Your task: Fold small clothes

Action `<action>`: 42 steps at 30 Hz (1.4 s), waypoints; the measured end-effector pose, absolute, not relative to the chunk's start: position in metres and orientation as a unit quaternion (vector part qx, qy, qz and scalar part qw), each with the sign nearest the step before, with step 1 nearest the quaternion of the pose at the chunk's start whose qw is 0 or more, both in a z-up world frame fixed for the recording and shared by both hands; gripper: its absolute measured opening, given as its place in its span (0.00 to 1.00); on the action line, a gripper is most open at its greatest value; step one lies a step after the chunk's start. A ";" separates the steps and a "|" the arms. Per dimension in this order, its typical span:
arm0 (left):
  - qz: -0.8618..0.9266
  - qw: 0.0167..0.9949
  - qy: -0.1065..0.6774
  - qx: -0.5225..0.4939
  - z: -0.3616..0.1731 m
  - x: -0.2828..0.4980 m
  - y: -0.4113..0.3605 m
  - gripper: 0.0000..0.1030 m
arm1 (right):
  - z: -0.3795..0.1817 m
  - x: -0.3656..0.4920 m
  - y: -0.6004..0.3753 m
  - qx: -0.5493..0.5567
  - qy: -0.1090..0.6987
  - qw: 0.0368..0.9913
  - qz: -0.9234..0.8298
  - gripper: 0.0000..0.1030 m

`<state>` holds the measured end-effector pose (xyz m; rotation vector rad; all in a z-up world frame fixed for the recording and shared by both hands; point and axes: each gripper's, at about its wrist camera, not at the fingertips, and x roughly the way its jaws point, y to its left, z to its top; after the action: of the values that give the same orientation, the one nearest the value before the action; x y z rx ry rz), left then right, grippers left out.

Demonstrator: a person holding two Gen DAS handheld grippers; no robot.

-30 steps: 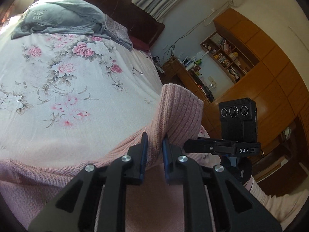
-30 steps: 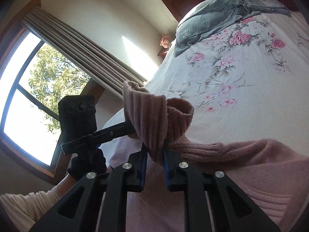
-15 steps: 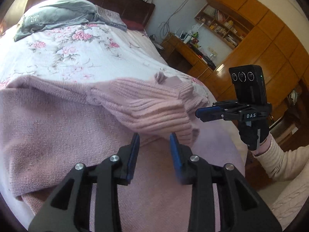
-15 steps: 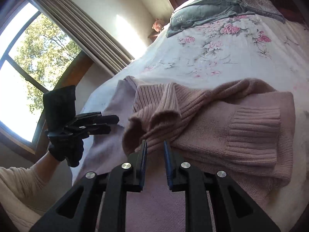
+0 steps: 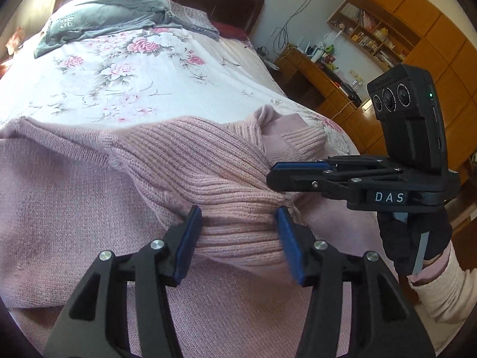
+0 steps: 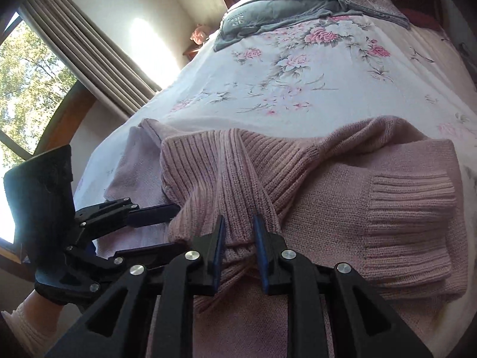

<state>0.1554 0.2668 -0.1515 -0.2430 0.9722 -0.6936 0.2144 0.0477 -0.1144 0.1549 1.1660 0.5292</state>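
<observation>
My left tool (image 5: 238,232) is spreading wide around a ribbed fold of the pink sweater (image 5: 89,208), pads beside the knit. My right tool (image 6: 238,238) is standing part-open around the same bunched cuff. The sweater is lying on the floral bed (image 6: 298,74), gray pillow (image 5: 104,15) beyond.

The left tongs (image 5: 238,226) stand spread wide around a ribbed fold of the pink sweater (image 5: 89,208) on the flowered bed (image 5: 119,68). The right tongs (image 5: 298,173) reach in sideways beside the fold.
</observation>
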 end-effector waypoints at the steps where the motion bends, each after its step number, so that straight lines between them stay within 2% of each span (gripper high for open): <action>1: -0.322 0.822 0.456 -0.112 -0.153 0.154 0.266 0.51 | -0.119 0.214 0.046 0.082 0.545 0.798 0.244 0.20; 6: -0.298 0.823 0.467 -0.129 -0.149 0.152 0.265 0.51 | -0.119 0.214 0.042 0.096 0.547 0.797 0.238 0.20; 11: -0.265 0.834 0.462 -0.148 -0.108 0.105 0.292 0.54 | -0.068 0.170 0.007 0.142 0.500 0.810 0.271 0.27; 13: -0.245 0.846 0.452 -0.139 -0.094 0.070 0.311 0.59 | -0.051 0.138 -0.010 0.141 0.483 0.819 0.276 0.40; 15: -0.206 0.858 0.454 -0.123 -0.089 0.033 0.333 0.64 | -0.043 0.103 -0.027 0.132 0.477 0.827 0.266 0.46; 18: -0.140 0.858 0.481 -0.112 -0.097 -0.019 0.368 0.64 | -0.046 0.054 -0.051 0.121 0.482 0.835 0.236 0.46; 23: -0.084 0.830 0.519 -0.184 -0.123 -0.094 0.419 0.64 | -0.062 -0.015 -0.069 0.091 0.501 0.841 0.183 0.47; 26: -0.065 0.818 0.537 -0.194 -0.139 -0.128 0.429 0.64 | -0.069 -0.041 -0.071 0.097 0.508 0.836 0.184 0.48; 32: -0.071 0.798 0.559 -0.212 -0.167 -0.163 0.426 0.64 | -0.076 -0.073 -0.070 0.087 0.515 0.833 0.182 0.48; 42: -0.099 0.782 0.548 -0.279 -0.171 -0.198 0.429 0.65 | -0.113 -0.121 -0.096 0.108 0.558 0.809 0.148 0.51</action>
<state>-0.1976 0.4287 -0.1705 -0.6026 1.1835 -0.2129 -0.1214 -0.0963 -0.1129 0.2303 1.1932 0.3166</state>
